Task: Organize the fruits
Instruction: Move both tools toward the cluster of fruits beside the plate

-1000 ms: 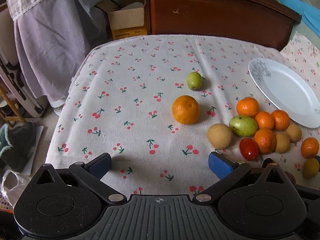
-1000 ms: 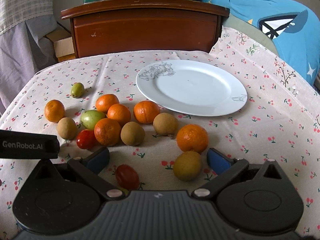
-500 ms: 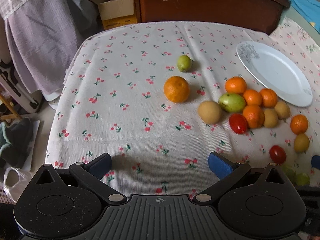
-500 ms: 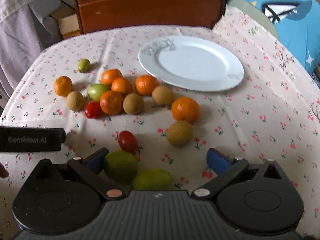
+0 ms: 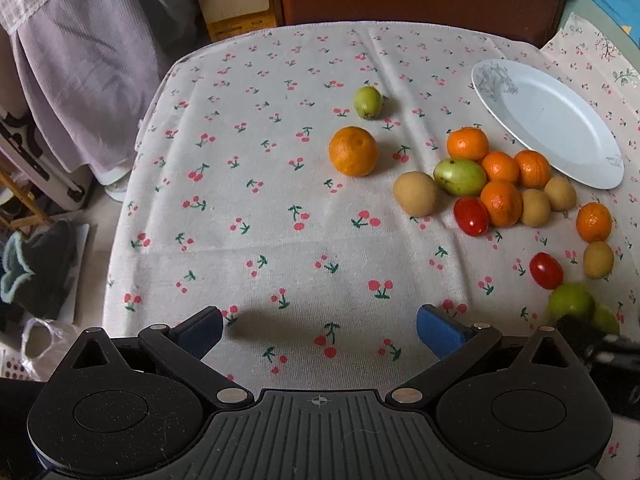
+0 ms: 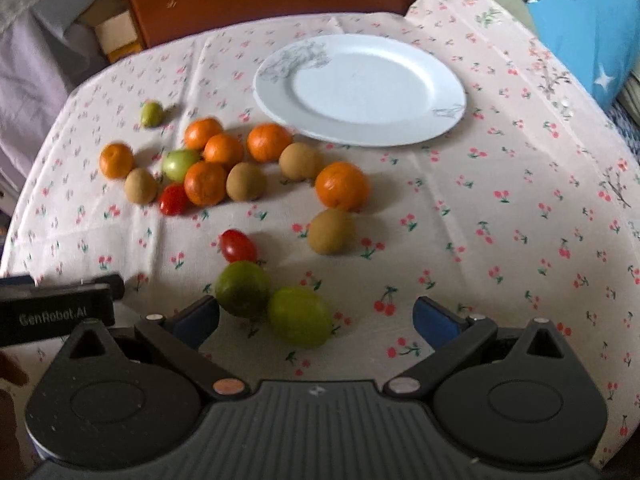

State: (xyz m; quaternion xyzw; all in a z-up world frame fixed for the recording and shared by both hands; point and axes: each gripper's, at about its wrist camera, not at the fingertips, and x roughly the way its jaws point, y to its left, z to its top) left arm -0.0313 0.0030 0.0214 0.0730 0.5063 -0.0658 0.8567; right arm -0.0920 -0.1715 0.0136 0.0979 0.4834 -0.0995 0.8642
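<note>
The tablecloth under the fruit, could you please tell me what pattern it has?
White tablecloth with small red cherries on green stems, clearest in the left wrist view.

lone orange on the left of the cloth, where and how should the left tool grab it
Grip the lone orange across its round middle, coming down from above with the open left tool. It sits apart from the small green fruit and the tan fruit, so both fingers have room.

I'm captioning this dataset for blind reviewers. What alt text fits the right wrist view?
The open right gripper hovers low over a cherry-print tablecloth, two green fruits lying between its blue-tipped fingers. Beyond them lie scattered oranges, brown round fruits and red tomatoes, then a bare white plate.
</note>
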